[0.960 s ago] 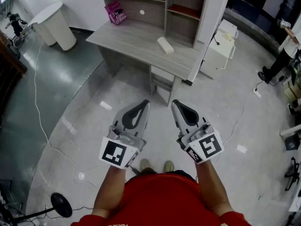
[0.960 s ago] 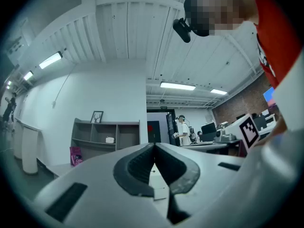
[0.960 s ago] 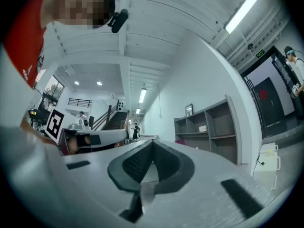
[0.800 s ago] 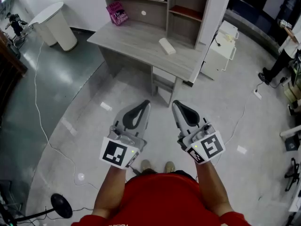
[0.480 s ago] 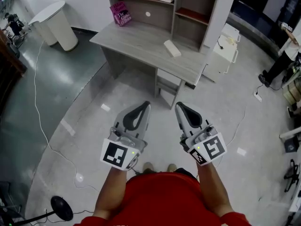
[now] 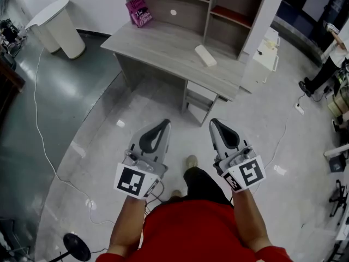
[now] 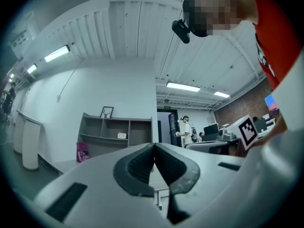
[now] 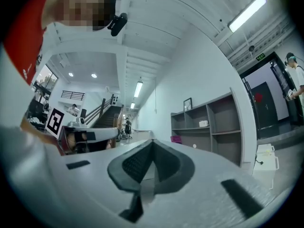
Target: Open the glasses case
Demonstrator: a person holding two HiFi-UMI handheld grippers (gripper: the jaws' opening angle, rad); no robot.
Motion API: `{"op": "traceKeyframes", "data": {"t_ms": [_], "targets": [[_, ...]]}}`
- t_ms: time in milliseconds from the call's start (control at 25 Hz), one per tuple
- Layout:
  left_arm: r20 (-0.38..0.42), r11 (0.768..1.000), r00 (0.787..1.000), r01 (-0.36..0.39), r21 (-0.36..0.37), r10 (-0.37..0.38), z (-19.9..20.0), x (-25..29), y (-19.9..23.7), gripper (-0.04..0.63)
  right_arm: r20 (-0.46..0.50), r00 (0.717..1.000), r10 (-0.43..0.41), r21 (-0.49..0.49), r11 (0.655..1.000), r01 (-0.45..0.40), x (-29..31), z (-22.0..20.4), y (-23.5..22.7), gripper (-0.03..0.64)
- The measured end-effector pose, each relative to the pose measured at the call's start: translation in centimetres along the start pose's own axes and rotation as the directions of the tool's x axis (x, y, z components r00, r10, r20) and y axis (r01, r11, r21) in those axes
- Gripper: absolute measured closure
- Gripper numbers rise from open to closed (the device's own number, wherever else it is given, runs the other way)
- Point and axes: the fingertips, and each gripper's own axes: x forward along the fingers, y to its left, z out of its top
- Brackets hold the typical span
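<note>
A white glasses case [image 6: 205, 55] lies on the grey wooden desk [image 6: 163, 48] far ahead of me in the head view. My left gripper [image 6: 166, 122] and right gripper [image 6: 214, 121] are held side by side over the floor, well short of the desk. Both are shut with nothing between their jaws. In the left gripper view the left gripper [image 7: 154, 145] has its tips together, with the desk and shelf unit beyond. The right gripper [image 8: 152, 141] looks the same in its own view.
A shelf unit [image 6: 180, 4] stands on the desk's back, with a pink book [image 6: 138, 11] at its left. A white round bin [image 6: 57, 29] stands far left, a white cabinet [image 6: 264, 51] right of the desk. Cables trail over the glossy floor [image 6: 82, 146]. A person [image 6: 327, 59] stands at far right.
The desk has shifted slightly right and closer in the head view. One foot now shows stepped forward between the grippers. Both grippers stay shut and side by side.
</note>
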Motion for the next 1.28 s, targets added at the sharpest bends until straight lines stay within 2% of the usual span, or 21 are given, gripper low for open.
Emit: {"op": "traceKeyframes", "data": {"t_ms": [320, 480, 640, 920, 1280], "targets": [[-0.038, 0.999, 0.999, 0.006, 0.032, -0.005, -3.7, 7.9, 6.5, 0.588, 0.000, 0.999, -0.034, -0.061, 0.998, 0.034, 7.8, -2.8, -7.0, 0.612], [-0.061, 0.999, 0.998, 0.003, 0.046, 0.000, -5.6, 14.5, 10.5, 0.588, -0.013, 0.999, -0.047, -0.087, 0.995, 0.045, 12.5, -4.0, -11.8, 0.612], [-0.083, 0.999, 0.997, 0.011, 0.052, -0.007, -8.0, 21.5, 13.5, 0.588, -0.021, 0.998, -0.056, -0.072, 0.996, 0.055, 16.4, -5.6, -16.7, 0.612], [-0.155, 0.998, 0.988, 0.039, 0.055, -0.030, -12.5, 30.4, 16.2, 0.586, -0.069, 0.994, -0.090, -0.033, 0.996, 0.088, 20.9, -8.6, -24.1, 0.612], [-0.260, 0.995, 0.962, 0.093, 0.041, -0.079, -17.6, 35.9, 18.0, 0.586, -0.159, 0.967, -0.199, -0.001, 0.979, 0.202, 23.2, -12.2, -29.6, 0.612]]}}
